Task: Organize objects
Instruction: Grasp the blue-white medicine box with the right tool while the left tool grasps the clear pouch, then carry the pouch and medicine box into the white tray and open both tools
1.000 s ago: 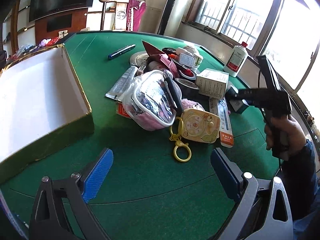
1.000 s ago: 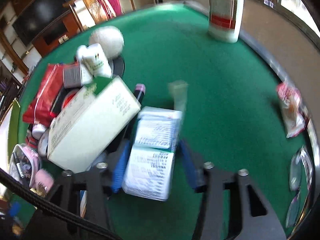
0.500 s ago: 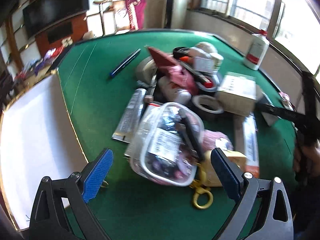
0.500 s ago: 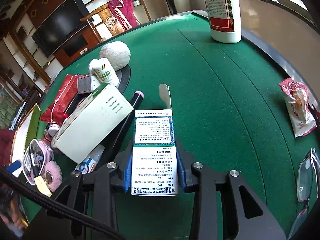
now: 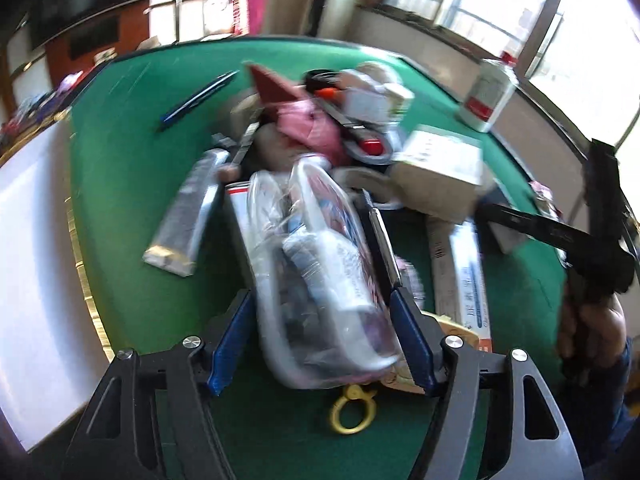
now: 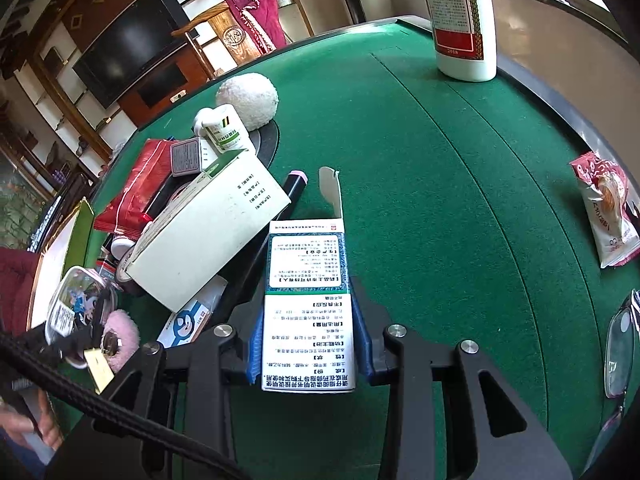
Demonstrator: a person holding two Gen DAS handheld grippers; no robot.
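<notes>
A pile of small objects lies on the green table [image 5: 132, 160]. My left gripper [image 5: 320, 336] has its blue pads on either side of a clear plastic pouch [image 5: 320, 272] stuffed with small items; whether the pads press it is blurred. My right gripper [image 6: 308, 344] is shut on a green-and-white medicine box [image 6: 308, 300] with its end flap open, held just above the felt. The pouch also shows in the right wrist view [image 6: 76, 308] at far left.
A large open white box with a gold rim [image 5: 36, 240] lies left. The pile holds a big white carton [image 6: 208, 232], a red packet [image 6: 132, 192], a pill bottle [image 6: 224, 132]. A white bottle [image 6: 460, 20] stands far right; a snack packet [image 6: 604, 212] and glasses [image 6: 620, 352] lie near the edge.
My left gripper moved forward onto the pile and narrowed around the clear pouch. My right gripper closed on the medicine box and has held it steady since.
</notes>
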